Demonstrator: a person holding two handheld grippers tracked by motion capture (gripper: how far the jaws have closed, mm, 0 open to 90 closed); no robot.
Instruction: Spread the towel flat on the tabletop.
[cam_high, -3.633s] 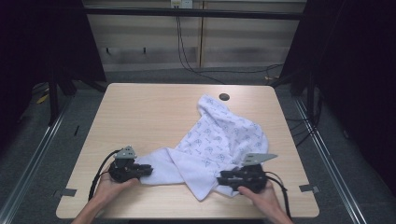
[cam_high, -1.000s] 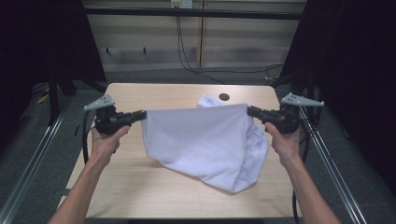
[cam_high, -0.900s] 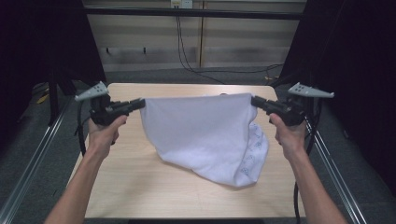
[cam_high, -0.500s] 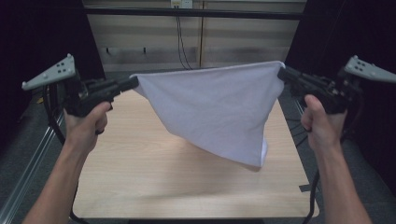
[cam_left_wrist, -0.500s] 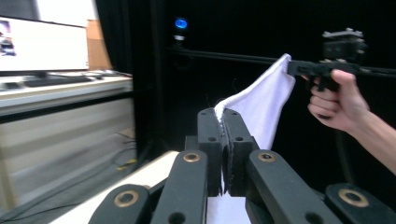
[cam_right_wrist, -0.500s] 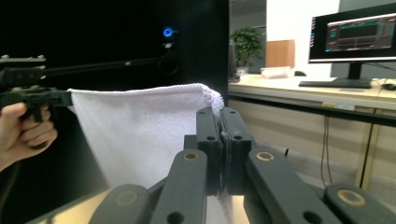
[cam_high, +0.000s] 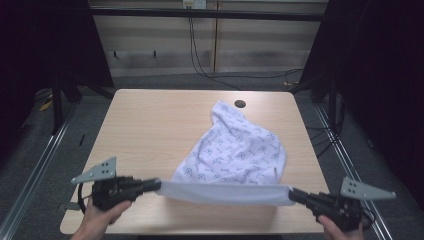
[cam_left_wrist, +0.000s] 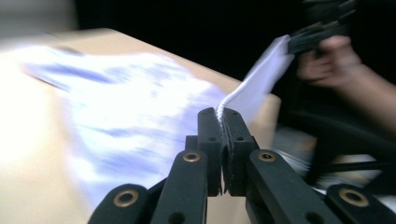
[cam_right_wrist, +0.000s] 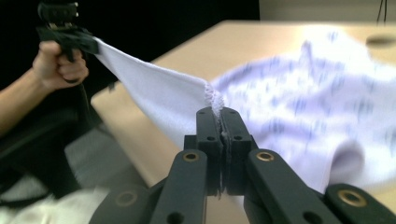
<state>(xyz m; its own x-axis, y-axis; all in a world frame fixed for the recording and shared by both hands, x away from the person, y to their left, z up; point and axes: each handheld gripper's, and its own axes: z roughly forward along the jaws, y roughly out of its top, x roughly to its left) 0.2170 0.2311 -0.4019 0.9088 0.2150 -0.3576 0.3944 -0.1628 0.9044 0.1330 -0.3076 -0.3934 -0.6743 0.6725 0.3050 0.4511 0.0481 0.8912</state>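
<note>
A white cloth with a small blue print (cam_high: 235, 150) lies spread on the wooden table (cam_high: 150, 125), its near hem stretched taut just above the front edge. My left gripper (cam_high: 156, 185) is shut on the hem's left corner, and my right gripper (cam_high: 292, 194) is shut on its right corner. In the left gripper view the jaws (cam_left_wrist: 221, 116) pinch the cloth edge (cam_left_wrist: 252, 88), with the other hand and gripper (cam_left_wrist: 317, 35) beyond. In the right gripper view the jaws (cam_right_wrist: 219, 114) clamp the cloth (cam_right_wrist: 154, 88), with the other gripper (cam_right_wrist: 65, 32) at the far corner.
A dark round hole (cam_high: 240, 104) sits in the table near its far edge, just beyond the cloth's far tip. Metal rails (cam_high: 35, 165) run along both sides of the table, and cables (cam_high: 210, 70) hang down the back wall.
Both grippers have come down and back from high over the table to its front edge. The cloth, which hung in the air between them, now lies on the table.
</note>
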